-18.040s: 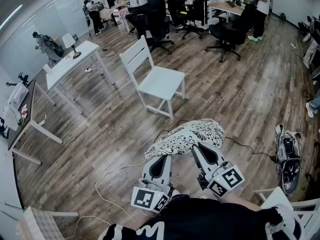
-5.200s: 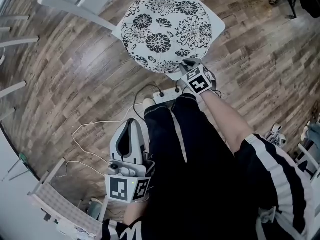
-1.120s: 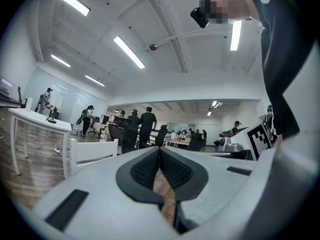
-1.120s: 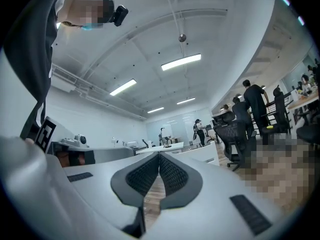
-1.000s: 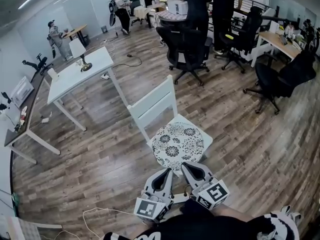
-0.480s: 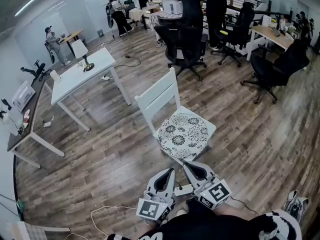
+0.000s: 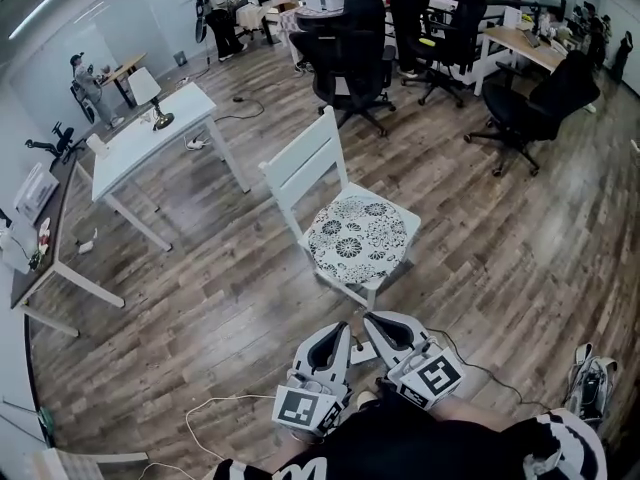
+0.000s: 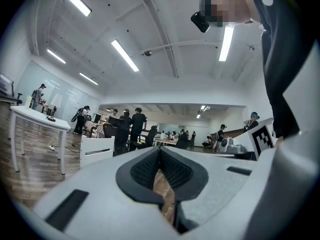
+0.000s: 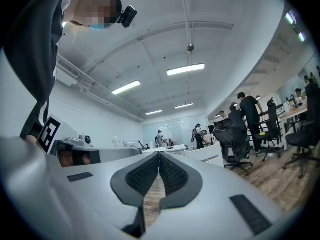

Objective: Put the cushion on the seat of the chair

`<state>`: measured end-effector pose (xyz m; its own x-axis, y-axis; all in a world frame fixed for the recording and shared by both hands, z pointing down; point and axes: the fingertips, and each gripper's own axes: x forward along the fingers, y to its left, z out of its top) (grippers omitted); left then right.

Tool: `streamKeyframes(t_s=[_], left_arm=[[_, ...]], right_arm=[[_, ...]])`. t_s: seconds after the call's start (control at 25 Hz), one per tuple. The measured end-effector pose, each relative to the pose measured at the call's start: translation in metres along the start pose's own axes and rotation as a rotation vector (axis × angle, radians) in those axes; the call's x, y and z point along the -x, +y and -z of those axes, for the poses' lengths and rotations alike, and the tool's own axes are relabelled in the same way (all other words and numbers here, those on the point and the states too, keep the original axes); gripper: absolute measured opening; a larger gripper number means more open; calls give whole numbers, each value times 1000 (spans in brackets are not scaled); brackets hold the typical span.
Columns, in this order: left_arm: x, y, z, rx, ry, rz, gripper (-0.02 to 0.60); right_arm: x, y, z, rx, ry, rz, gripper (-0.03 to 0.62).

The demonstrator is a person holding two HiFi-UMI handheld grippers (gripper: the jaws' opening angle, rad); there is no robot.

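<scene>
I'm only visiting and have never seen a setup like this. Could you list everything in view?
cushion: one, white with black flowers, lying on the chair's seat
chair: one, white, mid-floor
table: one, white, left of the chair
lamp: one, white shade, on the table
office chairs: at least three, black, beyond the chair
people: several, dark clothes, far end of the room
cable: one, white, on the floor at bottom left
floor: brown wood planks
left gripper: one, pale grey, shut, empty, bottom centre
right gripper: one, pale grey, shut, empty, beside the left
</scene>
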<state>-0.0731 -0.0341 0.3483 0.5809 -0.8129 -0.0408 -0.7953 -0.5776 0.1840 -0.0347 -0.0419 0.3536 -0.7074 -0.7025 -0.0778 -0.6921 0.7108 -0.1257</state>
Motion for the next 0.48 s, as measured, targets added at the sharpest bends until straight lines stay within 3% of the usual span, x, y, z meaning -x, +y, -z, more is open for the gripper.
streamKeyframes(t_s=[0.28, 0.48], left_arm=[[4, -24, -7, -32, -13, 41, 6], [5, -40, -13, -36, -35, 32, 6]], right_arm=[[20, 1, -14, 35, -27, 23, 20], [39, -2, -20, 33, -39, 32, 20]])
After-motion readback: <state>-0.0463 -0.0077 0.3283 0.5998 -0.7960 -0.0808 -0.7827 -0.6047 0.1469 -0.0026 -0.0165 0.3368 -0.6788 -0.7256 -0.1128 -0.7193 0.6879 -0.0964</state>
